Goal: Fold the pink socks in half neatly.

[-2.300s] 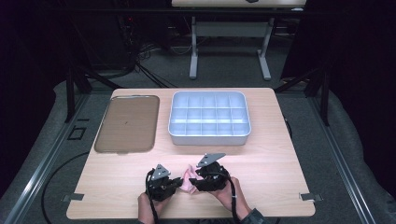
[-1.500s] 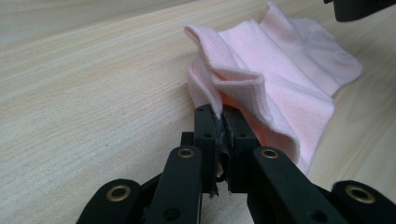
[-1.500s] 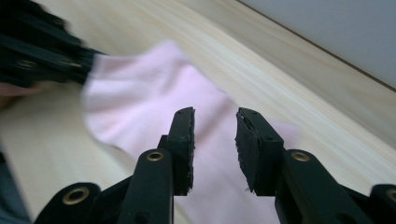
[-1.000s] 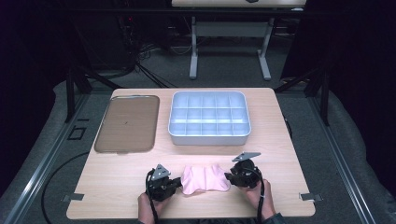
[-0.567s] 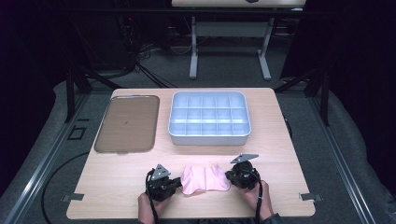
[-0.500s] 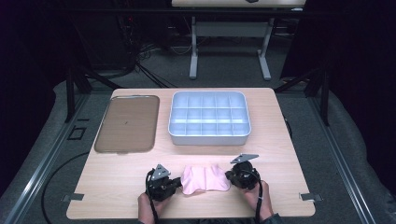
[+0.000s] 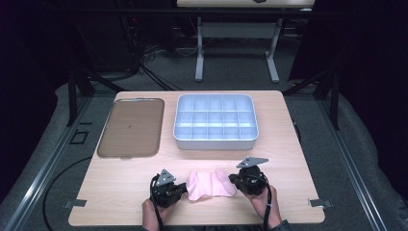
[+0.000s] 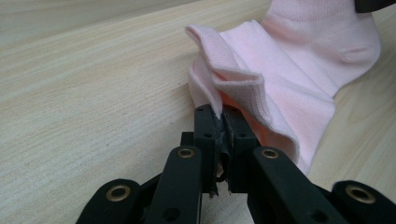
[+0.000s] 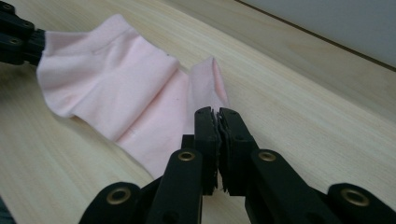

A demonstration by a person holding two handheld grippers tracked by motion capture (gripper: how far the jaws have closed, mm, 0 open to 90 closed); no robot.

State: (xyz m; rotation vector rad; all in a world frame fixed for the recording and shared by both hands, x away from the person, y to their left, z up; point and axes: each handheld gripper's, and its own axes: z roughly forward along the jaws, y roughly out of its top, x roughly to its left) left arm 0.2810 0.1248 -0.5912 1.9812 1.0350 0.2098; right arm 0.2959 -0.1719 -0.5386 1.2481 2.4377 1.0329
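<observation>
Grip check, nearest first. Left tongs (image 8: 220, 112): shut tight, clamped on the ribbed cuff edge of pink sock (image 8: 289, 70), with a fold of fabric pinched upright between the pads. Right tongs (image 9: 216, 112): likewise shut, tips closed on the opposite end of the sock, a thin edge of fabric caught there as far as visible.

Sock flat on table (image 7: 288, 144), directly between the two pairs, spanning from one set of tips to the other. Rumpled in the middle, not lifted.

Judged purpose of the two-ended hold: control of both ends at once, for pulling flat, folding or carrying without sag. No tension yet, judging by the slack in the middle.

Beyond the tongs, well apart from them: white compartment box (image 7: 215, 143) ahead of the right pair, cells apparently unfilled. Flat brown tray (image 7: 132, 127) ahead of the left pair, just beside the box. Judged to be set within forward reach as destinations, with the near strip of table kept for handling.
</observation>
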